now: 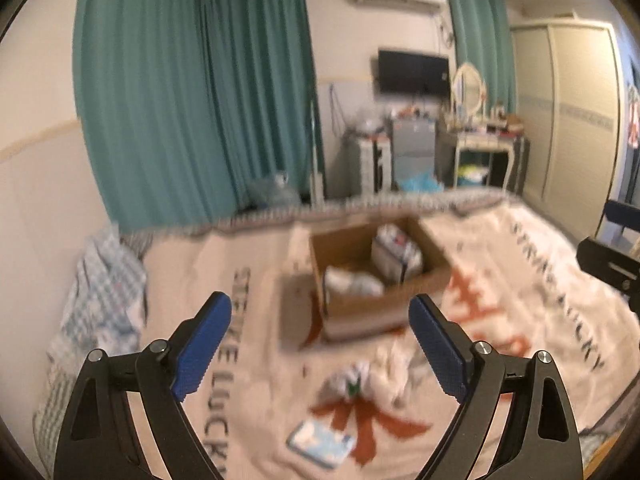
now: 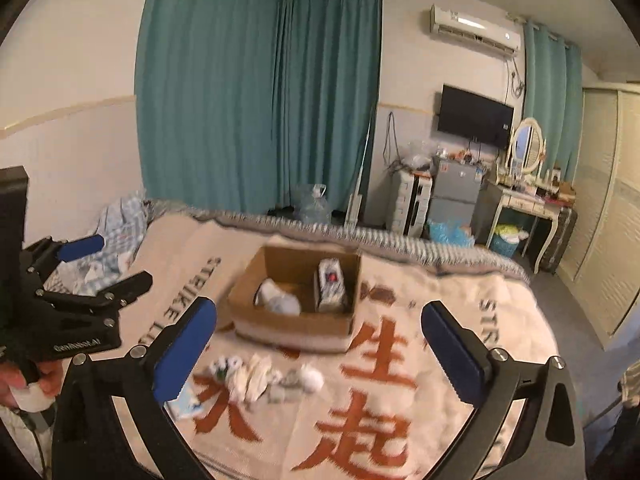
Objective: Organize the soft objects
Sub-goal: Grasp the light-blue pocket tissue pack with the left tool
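A brown cardboard box [image 1: 424, 278] [image 2: 288, 322] sits on the bed blanket and holds white soft items and an upright tissue pack [image 2: 331, 282]. Loose white socks and rolled cloths [image 2: 256, 376] [image 1: 348, 378] lie on the blanket in front of the box. A light blue tissue pack [image 1: 320, 442] lies nearest me. My left gripper [image 1: 320, 344] is open and empty, held above the loose cloths. My right gripper [image 2: 320, 344] is open and empty, above the same pile. The left gripper also shows at the left of the right wrist view [image 2: 100, 264].
The cream blanket [image 2: 400, 400] with orange characters covers the bed. A crumpled checked cloth [image 1: 100, 300] lies at the bed's left side by the wall. Beyond the bed stand teal curtains, a small fridge [image 2: 456, 192], a dressing table [image 2: 524, 200] and a wardrobe.
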The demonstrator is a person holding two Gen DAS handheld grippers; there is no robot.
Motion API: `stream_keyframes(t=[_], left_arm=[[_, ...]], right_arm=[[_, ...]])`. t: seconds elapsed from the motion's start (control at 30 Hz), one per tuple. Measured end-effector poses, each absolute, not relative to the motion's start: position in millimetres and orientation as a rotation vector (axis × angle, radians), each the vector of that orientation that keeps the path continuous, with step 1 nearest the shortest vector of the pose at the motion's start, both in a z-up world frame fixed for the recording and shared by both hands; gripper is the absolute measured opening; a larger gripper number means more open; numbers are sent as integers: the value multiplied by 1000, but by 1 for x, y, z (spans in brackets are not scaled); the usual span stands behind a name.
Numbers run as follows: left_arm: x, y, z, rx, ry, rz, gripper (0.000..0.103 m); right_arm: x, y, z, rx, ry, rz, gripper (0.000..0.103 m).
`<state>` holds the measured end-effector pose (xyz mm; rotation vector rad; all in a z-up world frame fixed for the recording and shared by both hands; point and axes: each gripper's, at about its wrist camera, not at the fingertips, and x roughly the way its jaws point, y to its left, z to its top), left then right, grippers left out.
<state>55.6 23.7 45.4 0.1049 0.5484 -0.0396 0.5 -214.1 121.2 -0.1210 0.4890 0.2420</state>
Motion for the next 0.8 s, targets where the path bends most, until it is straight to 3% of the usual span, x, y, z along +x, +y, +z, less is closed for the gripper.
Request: stream_keyframes(t=[0.2,0.43,0.6,0.8], left_arm=[[64,26,-55,91,742,-1,92],[79,24,-126,108,918,9,92],[78,21,-169,182,1051,40,90],[90,25,-178,159,1090,93,90]], right_arm=[[5,-198,29,-121,591,240,103],[43,-193,-54,-82,764,293,103],[61,-197,-82,-43,819,302,103],[73,-195,-92,-26,843,306,103]])
